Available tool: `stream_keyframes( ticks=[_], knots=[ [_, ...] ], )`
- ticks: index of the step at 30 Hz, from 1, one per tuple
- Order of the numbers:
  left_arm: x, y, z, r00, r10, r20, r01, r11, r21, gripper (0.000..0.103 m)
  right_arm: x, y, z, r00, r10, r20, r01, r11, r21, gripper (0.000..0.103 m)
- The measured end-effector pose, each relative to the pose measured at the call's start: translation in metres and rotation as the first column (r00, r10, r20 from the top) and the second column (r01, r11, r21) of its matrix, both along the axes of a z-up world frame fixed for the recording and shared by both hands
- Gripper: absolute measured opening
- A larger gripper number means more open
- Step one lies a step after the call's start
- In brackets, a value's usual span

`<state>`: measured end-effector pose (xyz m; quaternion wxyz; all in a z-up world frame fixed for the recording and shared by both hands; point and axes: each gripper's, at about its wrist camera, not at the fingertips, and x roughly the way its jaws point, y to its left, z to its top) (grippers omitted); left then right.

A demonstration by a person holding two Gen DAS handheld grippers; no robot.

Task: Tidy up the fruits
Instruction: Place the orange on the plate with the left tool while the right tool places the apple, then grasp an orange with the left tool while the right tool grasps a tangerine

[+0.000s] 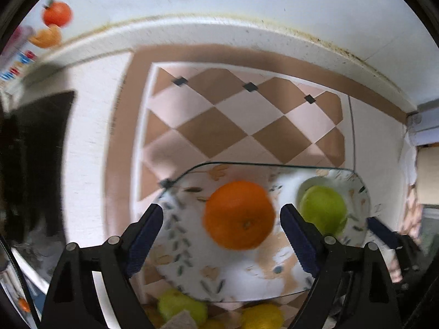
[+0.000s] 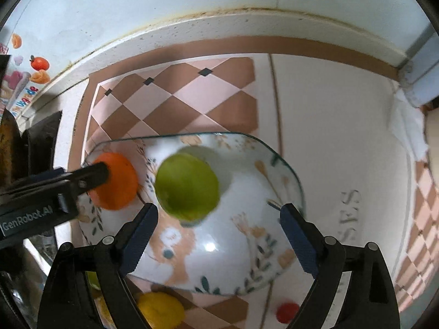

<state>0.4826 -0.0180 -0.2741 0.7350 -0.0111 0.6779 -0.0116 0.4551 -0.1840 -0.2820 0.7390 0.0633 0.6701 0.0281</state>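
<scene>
Orange (image 1: 239,214) and green apple (image 2: 187,187) lie blurred on glass plate (image 2: 274,271), both hand-held grippers spread

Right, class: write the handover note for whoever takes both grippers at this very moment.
Left gripper: open, over the orange, not gripping.
Right gripper: open, over the green fruit, empty.
Both fruits appear to be on the glass plate; blur leaves contact unclear.
Done: those two look placed.
Left: a yellow fruit, a small red one and another green one lie off the plate near its front edge.
</scene>
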Motion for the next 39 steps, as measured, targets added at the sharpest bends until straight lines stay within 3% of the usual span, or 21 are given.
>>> stream_keyframes(
  ticks=[9,19,31,36,39],
  knots=[
    [-0.053,0.026,0.050,0.991,-0.006,0.137,-0.007,0.995,0.095,0.087,-0.052,-0.008,0.045,0.998,-0.008,0.058,0.011,0.999,-0.047,0.093],
    [-0.125,0.042,0.114,0.968,0.012,0.252,-0.032,0.997,0.074,0.087,-0.114,0.003,0.110,0.986,-0.003,0.168,0.012,0.998,-0.056,0.093],
    [-0.203,0.051,0.165,0.927,0.005,0.376,-0.035,0.997,0.071,0.087,-0.189,0.011,0.182,0.952,-0.012,0.304,0.025,0.999,-0.039,0.093],
    [-0.225,0.052,0.173,0.919,0.010,0.393,-0.037,0.997,0.062,0.087,-0.212,0.014,0.186,0.952,-0.017,0.304,0.022,1.000,-0.015,0.093],
    [-0.235,0.054,0.169,0.922,0.018,0.388,-0.044,0.997,0.057,0.087,-0.225,0.016,0.164,0.969,-0.016,0.247,0.015,1.000,0.006,0.093]
  ],
)
